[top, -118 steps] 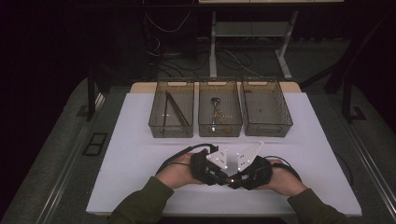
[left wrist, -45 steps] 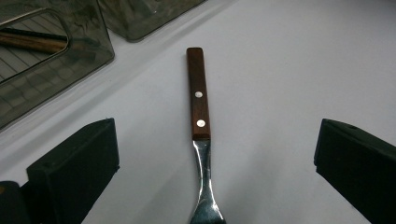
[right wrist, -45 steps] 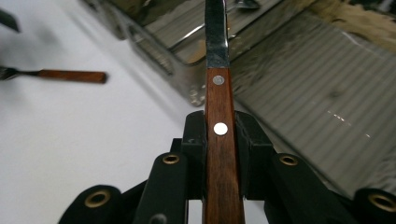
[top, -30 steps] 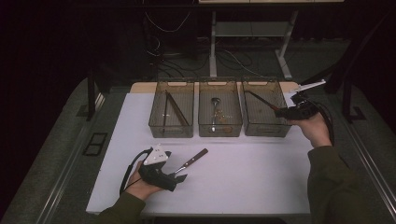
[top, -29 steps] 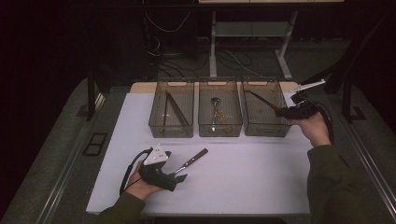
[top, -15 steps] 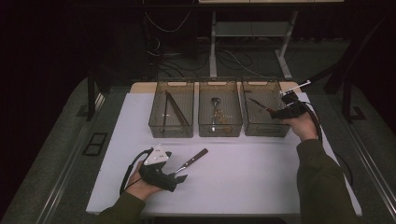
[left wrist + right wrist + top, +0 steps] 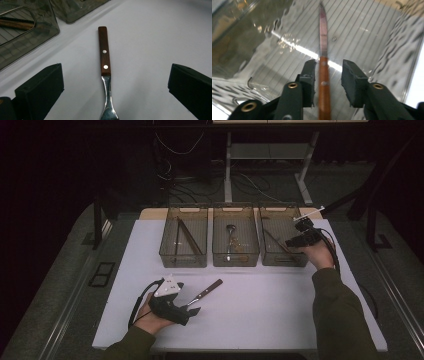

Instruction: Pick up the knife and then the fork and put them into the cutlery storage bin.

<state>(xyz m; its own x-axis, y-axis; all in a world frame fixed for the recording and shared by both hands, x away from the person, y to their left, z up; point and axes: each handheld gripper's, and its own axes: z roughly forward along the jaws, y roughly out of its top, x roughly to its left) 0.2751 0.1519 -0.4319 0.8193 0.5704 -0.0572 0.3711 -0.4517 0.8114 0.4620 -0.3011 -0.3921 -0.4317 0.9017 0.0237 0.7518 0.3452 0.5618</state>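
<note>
Three clear bins (image 7: 233,251) stand in a row at the far side of the white table (image 7: 280,310). The right gripper (image 7: 300,240) reaches into the right bin (image 7: 283,222), its jaws spread to either side of a knife (image 7: 323,75) with a wooden handle; gaps show between pads and handle, so nothing is grasped. The knife lies on the bin's ribbed floor. Near the front, the left gripper (image 7: 192,310) rests on the table with jaws wide apart, released, a wood-handled utensil (image 7: 104,65) lying flat between them, handle pointing away. The left bin (image 7: 184,242) holds sticks; the middle one holds a spoon (image 7: 229,236).
</note>
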